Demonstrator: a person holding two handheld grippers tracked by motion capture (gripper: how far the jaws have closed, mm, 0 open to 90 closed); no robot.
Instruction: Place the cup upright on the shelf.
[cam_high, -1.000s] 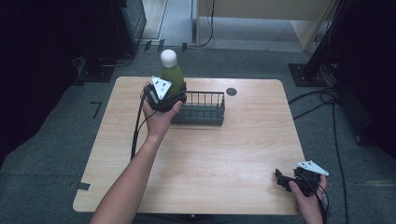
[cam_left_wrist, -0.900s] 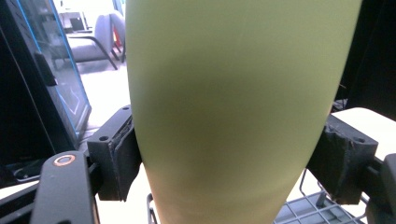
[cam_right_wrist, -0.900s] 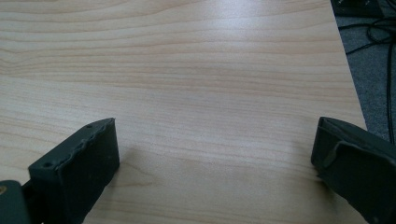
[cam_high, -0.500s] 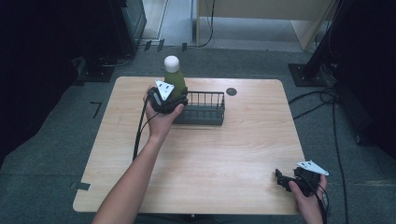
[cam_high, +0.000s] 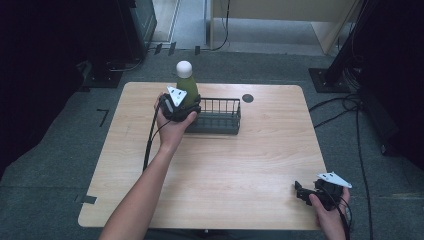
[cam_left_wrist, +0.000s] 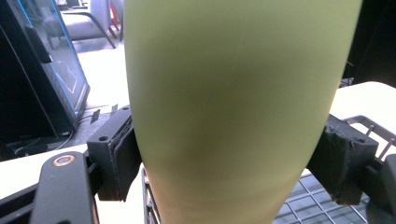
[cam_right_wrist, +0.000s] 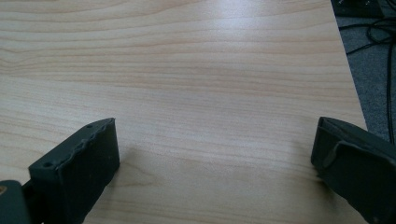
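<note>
- My left hand-held gripper (cam_high: 186, 102) is clamped on the green bottle (cam_left_wrist: 229, 107); both pads press its body, above the left end of the wire basket (cam_high: 220, 116).
- My right hand-held gripper (cam_right_wrist: 215, 163) rests agape and idle, near the tabletop (cam_high: 225, 165) corner.
- Progress, as I judge it: grasp done; whether setting down or lifting out, I cannot tell.
- Count: one bottle; one basket; two hand-held grippers.
</note>
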